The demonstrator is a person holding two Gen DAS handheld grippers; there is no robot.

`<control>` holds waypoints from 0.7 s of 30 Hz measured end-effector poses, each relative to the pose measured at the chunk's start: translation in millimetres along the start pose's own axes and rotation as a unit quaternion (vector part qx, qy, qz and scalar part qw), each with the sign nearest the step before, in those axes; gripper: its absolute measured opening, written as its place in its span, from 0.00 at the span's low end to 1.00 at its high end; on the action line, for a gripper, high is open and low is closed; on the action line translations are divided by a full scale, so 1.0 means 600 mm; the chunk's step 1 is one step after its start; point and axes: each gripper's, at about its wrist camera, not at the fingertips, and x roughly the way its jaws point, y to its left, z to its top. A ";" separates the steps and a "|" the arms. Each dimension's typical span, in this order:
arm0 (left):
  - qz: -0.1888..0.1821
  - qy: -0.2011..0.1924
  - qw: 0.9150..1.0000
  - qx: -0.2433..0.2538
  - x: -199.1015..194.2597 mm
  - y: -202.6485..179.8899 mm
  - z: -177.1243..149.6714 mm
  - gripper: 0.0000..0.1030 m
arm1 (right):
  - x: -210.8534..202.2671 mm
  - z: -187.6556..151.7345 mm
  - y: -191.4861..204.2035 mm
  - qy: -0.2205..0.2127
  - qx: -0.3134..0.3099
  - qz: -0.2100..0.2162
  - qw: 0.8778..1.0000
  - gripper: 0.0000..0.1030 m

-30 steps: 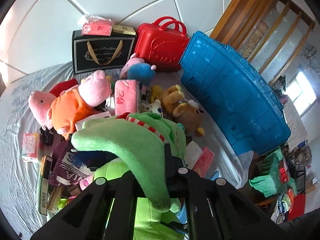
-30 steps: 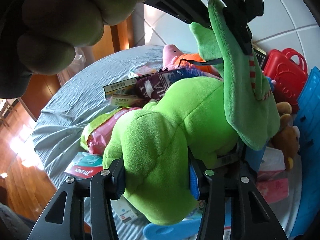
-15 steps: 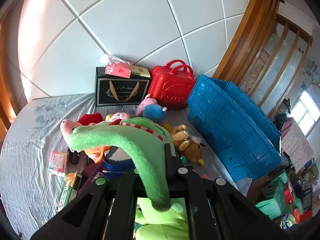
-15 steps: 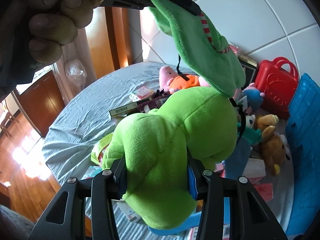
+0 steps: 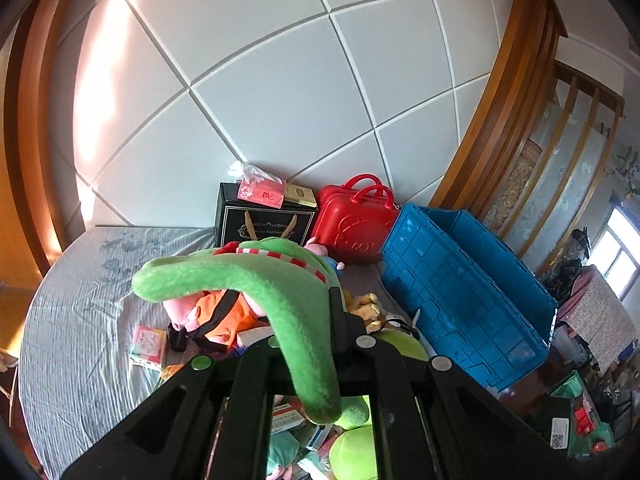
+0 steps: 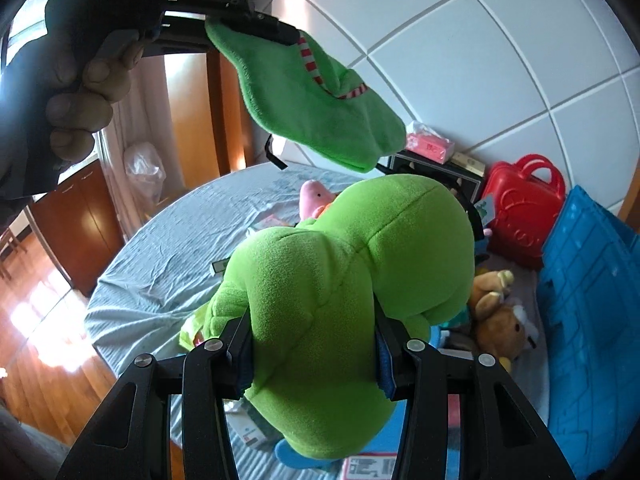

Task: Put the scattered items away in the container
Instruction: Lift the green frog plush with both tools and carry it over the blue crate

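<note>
Item: green plush toy (image 6: 344, 280), large, with floppy darker-green hat (image 6: 304, 96) trimmed in red and white stripe
Left: left gripper (image 5: 320, 320), jaws together, clamped on the hat's limp tail. Seen from the right wrist, it holds the hat high at upper left, in the person's hand (image 6: 76, 92)
Centre: right gripper (image 6: 314, 348), jaws clamped on the toy's body, plush bulging past both pads
Change over the last second: both grippers have risen; the toy, then low among the clutter, now hangs clear above the bed (image 6: 168, 256). Pink pig plush (image 5: 216, 312), brown bear (image 6: 496, 312) and small boxes lie below it, untouched
Right: blue crate (image 5: 472, 292), open, at the bed's right edge, beside the red case (image 5: 356, 224); the toy is left of it, not yet over it
Judgement: lift done; carry rightward and release into the crate remain. The hat's slack could let it snag on the crate rim
</note>
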 end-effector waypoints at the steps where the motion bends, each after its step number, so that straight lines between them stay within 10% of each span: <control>1: 0.002 -0.003 1.000 -0.001 -0.005 -0.002 0.002 0.05 | -0.011 0.004 -0.005 -0.003 0.000 -0.004 1.000 0.44; 21: 0.093 -0.022 0.995 0.030 -0.022 -0.197 -0.006 0.05 | -0.241 0.026 -0.216 -0.058 0.042 -0.042 0.997 0.45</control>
